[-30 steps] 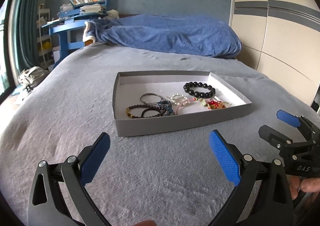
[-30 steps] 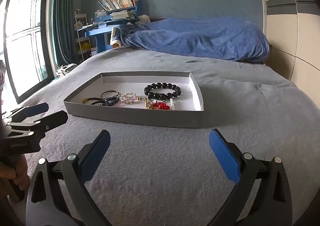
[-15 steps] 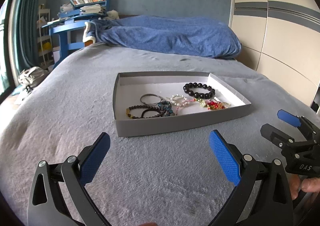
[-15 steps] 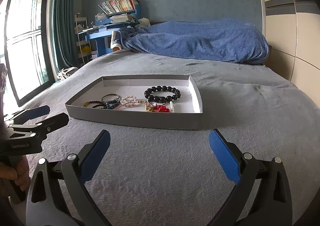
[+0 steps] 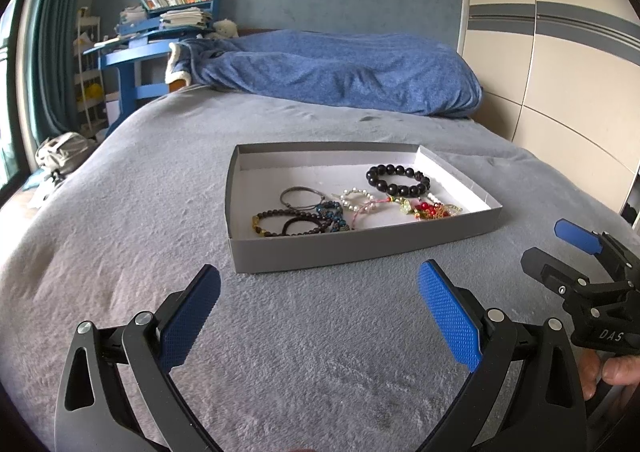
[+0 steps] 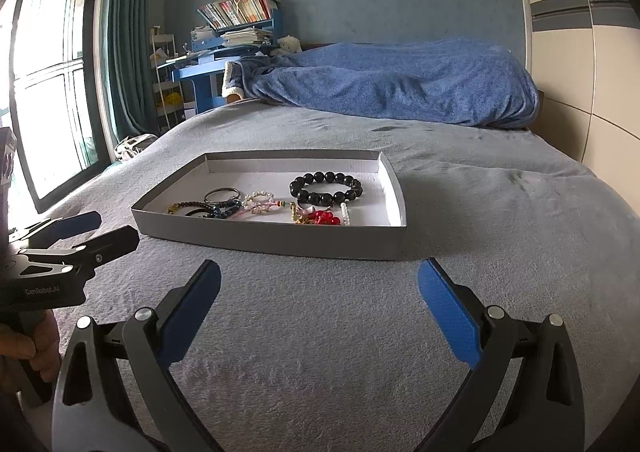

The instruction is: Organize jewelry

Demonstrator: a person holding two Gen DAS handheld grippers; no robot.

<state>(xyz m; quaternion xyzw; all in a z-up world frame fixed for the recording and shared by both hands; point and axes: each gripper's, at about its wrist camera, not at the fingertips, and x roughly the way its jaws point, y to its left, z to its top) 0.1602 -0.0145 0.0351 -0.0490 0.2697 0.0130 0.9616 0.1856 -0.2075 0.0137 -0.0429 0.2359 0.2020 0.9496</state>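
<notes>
Your left tool (image 5: 319,306) hangs low over the grey bed (image 5: 120,212), fingers spread wide, nothing between the blue pads (image 5: 188,316). Your right tool (image 6: 319,304) is the same: wide apart, empty, just above the blanket. Each shows at the edge of the other's view, side by side, both short of the tray.

The grey tray (image 5: 360,242) lies on the bed ahead of both tools, near but apart from the fingertips. From your left it sits slightly right of centre; from your right, slightly left.

Inside the tray, on a white floor:
- black bead bracelet (image 5: 397,181), large round beads, toward the far right side, lying flat.
- red bead cluster (image 6: 323,217) with gold bits, near the front wall, just in front of the black beads.
- pearl bracelet (image 5: 357,199), small white beads, mid-tray, a pink cord trailing off it.
- dark cord loops (image 5: 300,198) and brown bead bracelets (image 5: 280,223) on the left side, overlapping; how many strands is hard to tell.

A blue blanket (image 6: 400,88) is heaped at the far end of the bed.
</notes>
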